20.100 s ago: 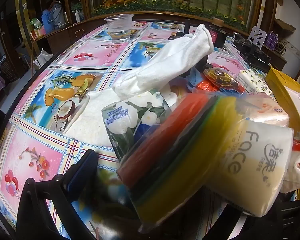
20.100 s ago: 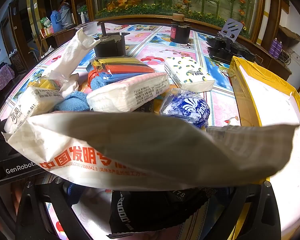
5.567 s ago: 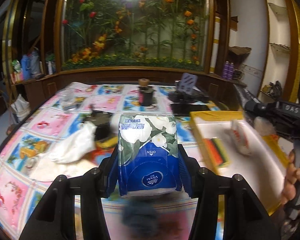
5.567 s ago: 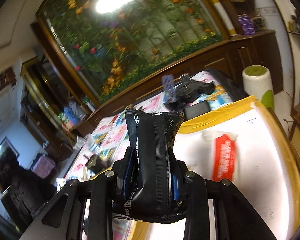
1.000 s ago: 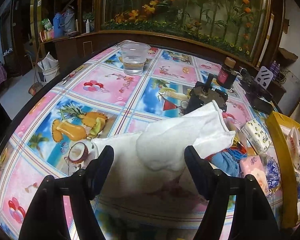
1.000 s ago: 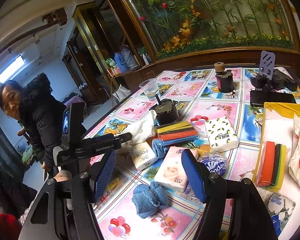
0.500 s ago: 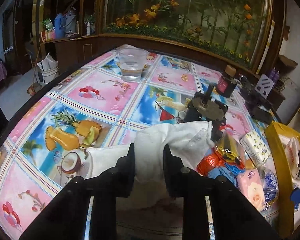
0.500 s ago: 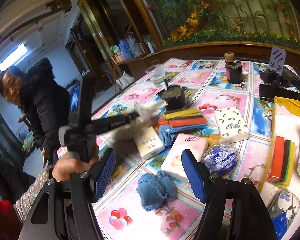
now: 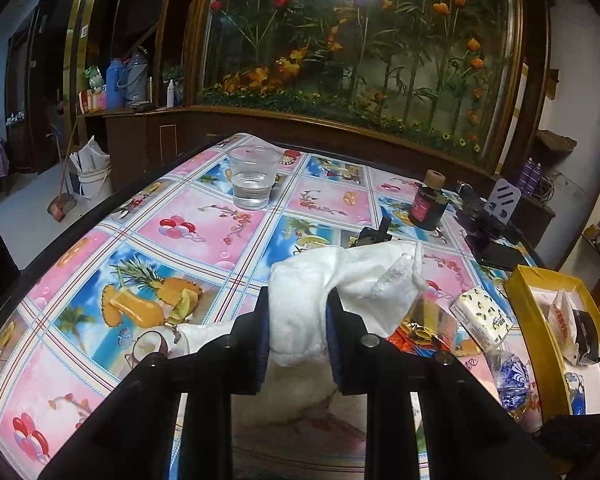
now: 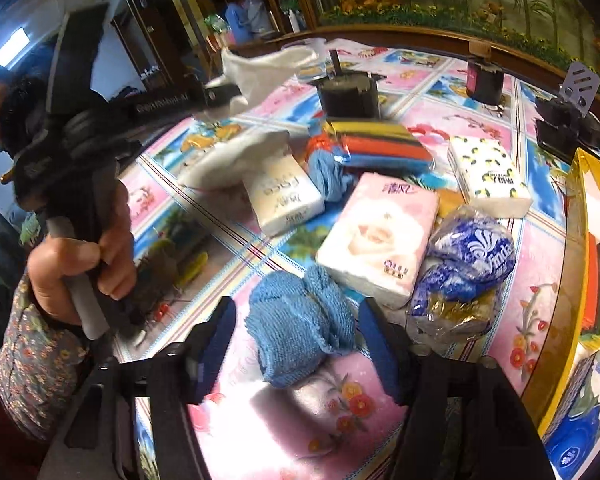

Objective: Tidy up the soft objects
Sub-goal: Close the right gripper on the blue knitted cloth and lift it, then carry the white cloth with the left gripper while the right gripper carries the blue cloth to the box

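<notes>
- Left gripper (image 9: 298,334): clamped on a white cloth (image 9: 300,300). The cloth bulges up between the pads and its loose end drapes to the right; part of it trails onto the table (image 9: 188,236) below the fingers.
- In the right wrist view the same white cloth hangs lifted above the far left part of the table, pinched at the tip of the left gripper, with a hand (image 10: 80,268) in a flowered sleeve wrapped round its handle.
- Right gripper (image 10: 298,340): jaws apart and just been closing, one on either side of a crumpled blue towel (image 10: 300,320). A gap shows on each side; pads not pressing yet. The towel lies on the table near the front edge.
- Just behind the towel, a pink tissue pack (image 10: 380,236); touching its right side, a blue-and-white plastic bag (image 10: 472,264).
- Further back: a cream tissue pack (image 10: 284,196), a lemon-print tissue pack (image 10: 488,176) and a stack of coloured sponges (image 10: 380,144), with a second blue cloth (image 10: 328,172) beside the stack.
- Yellow-walled box (image 9: 528,320) at the right edge of the table; already inside it, a sponge stack (image 10: 598,292) and a blue floral tissue pack (image 10: 580,412).
- Clear cup (image 9: 254,178) of water near the far edge, well apart from the pile.
</notes>
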Available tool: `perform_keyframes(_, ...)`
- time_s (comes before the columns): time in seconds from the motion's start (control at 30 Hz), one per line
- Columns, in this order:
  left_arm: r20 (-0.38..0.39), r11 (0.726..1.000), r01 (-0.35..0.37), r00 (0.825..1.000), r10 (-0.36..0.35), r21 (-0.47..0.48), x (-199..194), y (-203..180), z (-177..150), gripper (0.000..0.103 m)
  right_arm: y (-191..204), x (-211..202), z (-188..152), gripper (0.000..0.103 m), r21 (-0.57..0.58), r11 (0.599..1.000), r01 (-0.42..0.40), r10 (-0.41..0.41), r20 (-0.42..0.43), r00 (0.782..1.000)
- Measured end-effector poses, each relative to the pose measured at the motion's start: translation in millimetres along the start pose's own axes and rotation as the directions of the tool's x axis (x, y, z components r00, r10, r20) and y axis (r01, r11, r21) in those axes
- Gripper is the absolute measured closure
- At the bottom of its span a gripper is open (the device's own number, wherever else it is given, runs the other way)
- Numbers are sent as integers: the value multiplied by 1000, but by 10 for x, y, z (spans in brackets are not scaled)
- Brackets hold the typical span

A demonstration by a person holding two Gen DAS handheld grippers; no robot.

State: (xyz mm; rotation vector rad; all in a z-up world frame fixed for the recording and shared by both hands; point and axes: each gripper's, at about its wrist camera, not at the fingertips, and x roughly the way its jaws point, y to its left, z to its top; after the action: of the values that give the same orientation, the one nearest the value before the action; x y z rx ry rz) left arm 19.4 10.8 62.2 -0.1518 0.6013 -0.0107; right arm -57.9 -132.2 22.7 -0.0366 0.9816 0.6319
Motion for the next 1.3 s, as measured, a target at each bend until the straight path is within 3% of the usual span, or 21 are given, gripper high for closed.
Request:
perform_keyframes(0.03,3,1000,-1,1000,1,6,-1,-13,-2,80,-10,36,-4,55,-1,1000,5,-5,-13,1000)
perform_keyframes(0.13,8,1000,-3,1000,3,21,-9,-42,-10,80,-9,20,-14,59,-12,1000,21,-21,-3,1000)
perform_keyframes(0.43,23,1000,0,1000,0,23,-27,-57,-6,80,-76,-308,46,59,34,999,-33,28,145,989)
perform_keyframes(0.9,60,998,61,996,-62,16,-140,-117,-2,80,-326,-691,116,59,134,989,-68,27,285,958)
perform_keyframes(1.17,46,992,122,991,-123,36,-170,-433,-75,80,-558,-940,113,59,203,977,-59,-14,341,940)
perform_keyframes(1.3,29,982,169,985,-173,86,-183,-770,-161,80,-827,-1173,82,59,283,959,-31,-84,385,919)
